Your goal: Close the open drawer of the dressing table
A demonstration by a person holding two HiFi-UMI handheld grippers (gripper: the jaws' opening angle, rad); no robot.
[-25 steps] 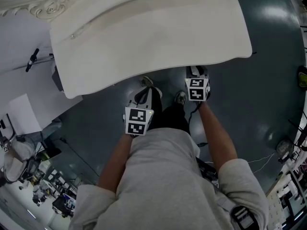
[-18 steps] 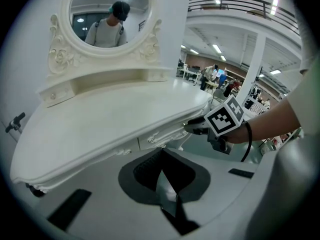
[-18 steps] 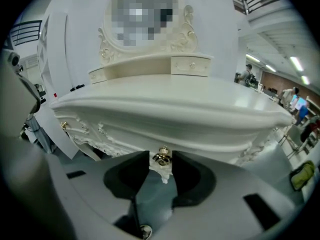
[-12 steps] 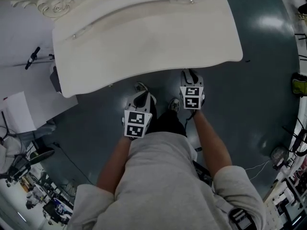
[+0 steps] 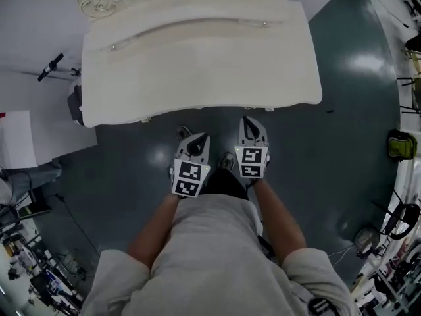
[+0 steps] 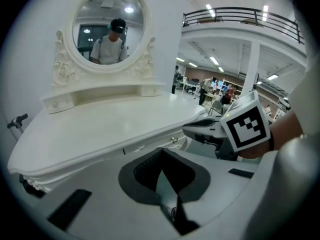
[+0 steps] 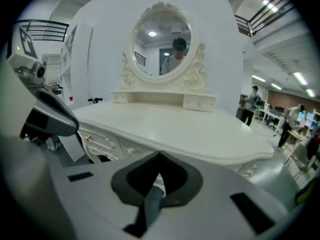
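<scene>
Both grippers backed clear of the tabletop [image 5: 197, 58]. Right gripper [image 5: 250, 125] had just closed its jaws on nothing; left gripper [image 5: 187, 138] was also closed and empty. Drawer [image 6: 155, 145] sat flush under the tabletop, so the task looked done.

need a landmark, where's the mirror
In the right gripper view, the mirror stands top centre, at the back of the dressing table, above its shelf.

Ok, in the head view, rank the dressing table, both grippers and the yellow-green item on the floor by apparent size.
1. Dressing table, by far.
2. Left gripper and right gripper: they look alike, so no ranking.
3. Yellow-green item, though it lies farther from the camera.
</scene>
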